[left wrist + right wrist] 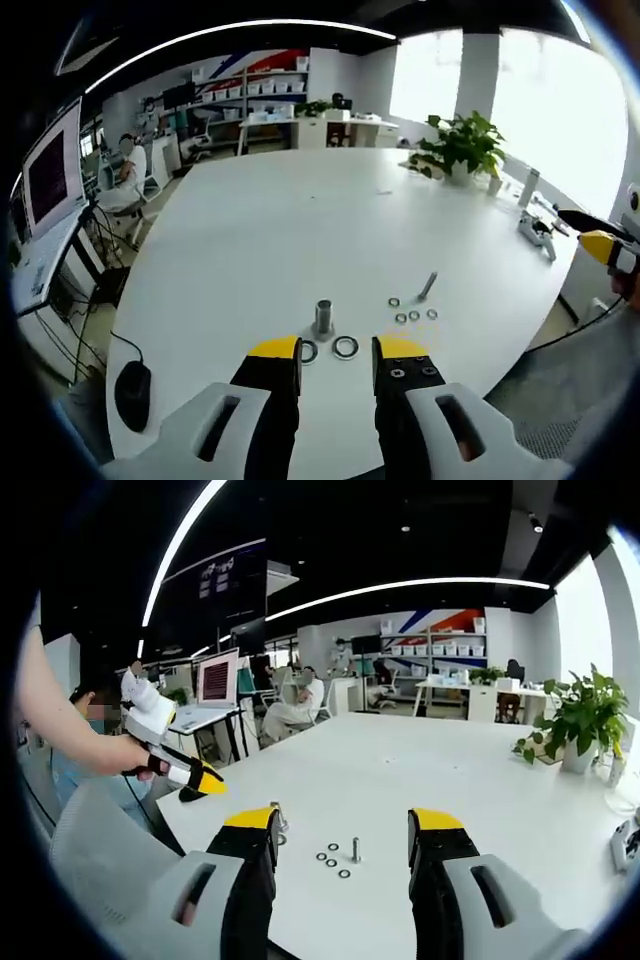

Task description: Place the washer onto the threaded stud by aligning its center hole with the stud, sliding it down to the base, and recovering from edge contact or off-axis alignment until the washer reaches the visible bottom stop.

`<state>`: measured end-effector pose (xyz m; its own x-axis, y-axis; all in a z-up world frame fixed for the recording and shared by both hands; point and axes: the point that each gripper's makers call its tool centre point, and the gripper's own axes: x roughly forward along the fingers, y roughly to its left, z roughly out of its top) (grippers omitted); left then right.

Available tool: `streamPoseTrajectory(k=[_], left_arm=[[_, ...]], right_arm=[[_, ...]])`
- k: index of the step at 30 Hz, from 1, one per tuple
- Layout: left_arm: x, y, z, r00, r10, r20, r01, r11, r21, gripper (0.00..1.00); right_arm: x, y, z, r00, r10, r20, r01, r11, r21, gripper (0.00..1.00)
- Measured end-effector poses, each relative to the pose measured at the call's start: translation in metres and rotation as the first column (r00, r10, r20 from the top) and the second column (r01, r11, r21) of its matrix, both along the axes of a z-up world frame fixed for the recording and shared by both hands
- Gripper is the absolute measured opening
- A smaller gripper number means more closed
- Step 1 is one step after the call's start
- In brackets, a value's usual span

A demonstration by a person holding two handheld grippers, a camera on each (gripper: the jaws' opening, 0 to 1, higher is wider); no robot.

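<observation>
Two washers [345,347] are lying beside the bare threaded stud [323,318] near the table [300,230] edge. Both the left gripper [338,352] and right gripper [342,825] are hovering wide open, holding nothing; placement looks yet to begin.

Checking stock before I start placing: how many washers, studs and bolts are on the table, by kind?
Large washers: 2, lying by the stud
Small washers: 4, by the bolt
Threaded stud: 1, upright
Loose bolt: 1, lying on the table
Total: 8
</observation>
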<state>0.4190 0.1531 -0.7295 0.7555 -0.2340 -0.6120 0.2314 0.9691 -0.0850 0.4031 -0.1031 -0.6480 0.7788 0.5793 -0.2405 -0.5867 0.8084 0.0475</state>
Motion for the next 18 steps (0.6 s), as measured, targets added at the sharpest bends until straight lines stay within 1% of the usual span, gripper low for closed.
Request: streamPoseTrajectory(k=[5,7,8,10,13,18], left_arm=[[0.007,-0.002,-0.005,1.000,-0.023,-0.018,0.023,1.000,0.020,0.26],[0.009,-0.001,-0.007,1.000,-0.017,-0.024,0.018,1.000,0.014,0.26],[0.010,0.000,-0.010,0.999,-0.008,-0.040,0.009,1.000,0.003,0.26],[0.011,-0.001,-0.012,0.999,-0.010,-0.049,0.010,1.000,0.004,0.26],[0.012,-0.003,-0.016,0.997,-0.041,-0.069,0.044,0.998,0.039,0.26],[0.015,0.001,-0.027,0.994,-0.039,-0.102,0.045,0.997,0.057,0.26]], right_arm=[[-0.001,0.003,-0.001,1.000,0.012,-0.001,-0.012,1.000,-0.009,0.54],[-0.001,0.003,-0.001,1.000,0.014,-0.002,-0.014,1.000,-0.011,0.54],[-0.001,0.003,-0.002,1.000,0.013,-0.003,-0.013,1.000,-0.013,0.54],[-0.001,0.002,-0.001,1.000,0.008,-0.003,-0.008,1.000,-0.010,0.54],[0.000,0.001,-0.002,1.000,0.005,-0.008,-0.005,1.000,-0.010,0.54],[-0.001,0.002,-0.002,1.000,0.007,-0.004,-0.008,1.000,-0.017,0.54]])
